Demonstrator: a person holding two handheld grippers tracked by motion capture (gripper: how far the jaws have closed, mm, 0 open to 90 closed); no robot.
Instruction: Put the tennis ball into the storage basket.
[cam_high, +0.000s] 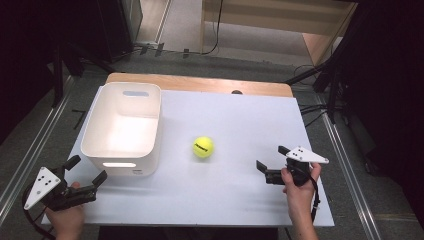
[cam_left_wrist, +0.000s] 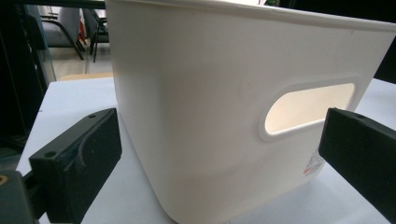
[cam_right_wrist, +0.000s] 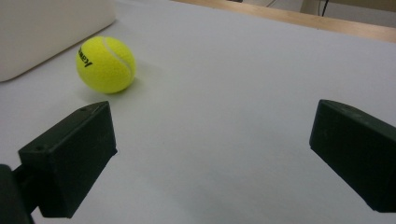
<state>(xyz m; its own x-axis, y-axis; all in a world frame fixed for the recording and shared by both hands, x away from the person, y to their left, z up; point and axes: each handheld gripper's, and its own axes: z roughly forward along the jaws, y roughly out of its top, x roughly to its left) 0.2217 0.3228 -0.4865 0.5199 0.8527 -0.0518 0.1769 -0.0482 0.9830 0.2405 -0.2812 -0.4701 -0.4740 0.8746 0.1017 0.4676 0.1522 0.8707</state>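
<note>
A: What is on the table (cam_high: 240, 200)?
B: A smooth white plastic bin (cam_high: 122, 131) with rounded corners and a fuzzy yellow tennis ball (cam_high: 203, 147) just right of it. The ball's black print is too blurred to read.
A: The grippers?
B: The left gripper (cam_high: 86, 170) and the right gripper (cam_high: 271, 157) are both wide apart and hold nothing

The yellow felt tennis ball (cam_right_wrist: 106, 64) bears black lettering and the white plastic bin (cam_left_wrist: 224, 107) a small sticker, neither legible.
</note>
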